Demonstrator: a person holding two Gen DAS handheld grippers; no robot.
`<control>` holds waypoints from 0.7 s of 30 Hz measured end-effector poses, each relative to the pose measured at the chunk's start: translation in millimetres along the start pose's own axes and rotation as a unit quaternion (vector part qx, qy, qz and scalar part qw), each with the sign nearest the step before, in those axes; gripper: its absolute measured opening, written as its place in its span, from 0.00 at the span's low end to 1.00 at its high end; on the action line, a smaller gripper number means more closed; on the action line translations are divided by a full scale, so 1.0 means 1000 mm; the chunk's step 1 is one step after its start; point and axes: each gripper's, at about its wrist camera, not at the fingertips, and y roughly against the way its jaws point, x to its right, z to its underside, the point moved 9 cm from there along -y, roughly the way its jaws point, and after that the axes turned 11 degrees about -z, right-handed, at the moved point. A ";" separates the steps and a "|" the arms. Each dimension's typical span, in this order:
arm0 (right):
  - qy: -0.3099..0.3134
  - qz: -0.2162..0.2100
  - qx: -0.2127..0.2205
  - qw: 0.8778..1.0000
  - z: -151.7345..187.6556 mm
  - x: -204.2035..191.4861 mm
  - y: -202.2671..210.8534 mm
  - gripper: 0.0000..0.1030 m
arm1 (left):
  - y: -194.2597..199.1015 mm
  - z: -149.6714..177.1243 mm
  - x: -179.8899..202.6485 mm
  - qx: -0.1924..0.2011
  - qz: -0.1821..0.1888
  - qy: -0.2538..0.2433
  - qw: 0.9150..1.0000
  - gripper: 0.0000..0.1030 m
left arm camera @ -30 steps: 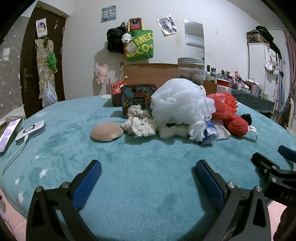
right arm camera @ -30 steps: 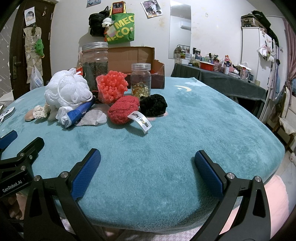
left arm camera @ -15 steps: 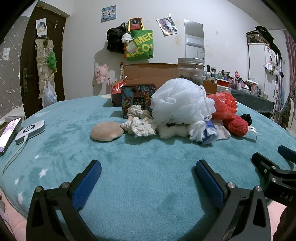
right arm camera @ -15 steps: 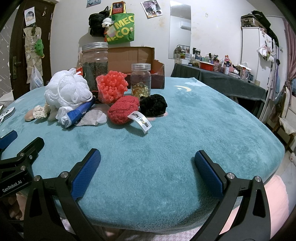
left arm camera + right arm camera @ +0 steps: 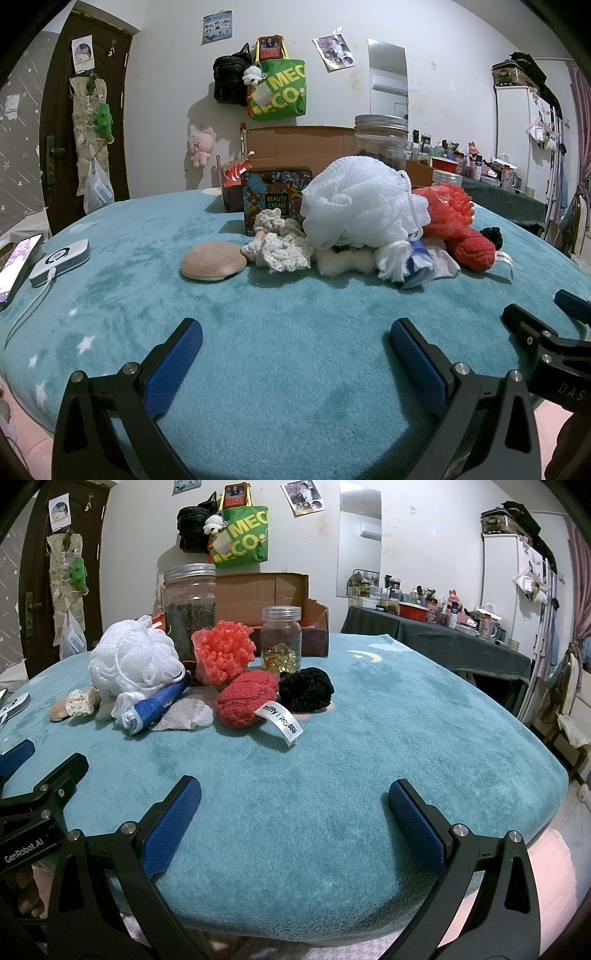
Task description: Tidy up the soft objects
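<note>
A heap of soft things lies mid-table on the teal plush cover [image 5: 288, 332]. A white mesh bath pouf [image 5: 354, 203] [image 5: 133, 661] tops it. Beside it are a coral-red pouf [image 5: 447, 206] [image 5: 223, 653], a red knitted piece [image 5: 245, 698] with a white label, a black fluffy ball [image 5: 304, 688], a cream crochet scrunchie [image 5: 277, 247], a tan round puff [image 5: 212, 260] and a blue-and-white rolled cloth [image 5: 153, 709]. My left gripper [image 5: 295, 347] and right gripper [image 5: 293, 801] both stand open near the front edge, well short of the heap, nothing between their fingers.
A tall jar [image 5: 190, 605], a small jar [image 5: 281, 638], a "Beauty Cream" tin [image 5: 276, 201] and an open cardboard box [image 5: 266, 590] stand behind the heap. A phone [image 5: 16, 260] and a white charger [image 5: 59, 258] lie at the left edge.
</note>
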 end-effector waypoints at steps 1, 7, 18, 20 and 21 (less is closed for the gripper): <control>0.000 0.000 0.000 1.000 0.000 0.000 0.000 1.00 | 0.000 0.000 0.000 0.000 0.000 0.000 1.000 1.00; 0.000 0.000 -0.001 1.000 -0.001 0.000 0.000 1.00 | 0.000 0.000 0.000 0.000 0.002 0.001 1.000 1.00; 0.035 0.016 0.031 0.999 -0.022 -0.006 0.010 1.00 | 0.007 -0.023 0.000 0.037 -0.005 -0.007 0.999 1.00; 0.040 0.014 0.035 0.999 -0.029 -0.013 0.017 1.00 | 0.009 -0.030 0.002 0.040 -0.004 -0.010 0.999 1.00; 0.041 0.013 0.037 0.998 -0.030 -0.015 0.014 1.00 | 0.009 -0.033 0.002 0.043 -0.003 -0.009 0.999 1.00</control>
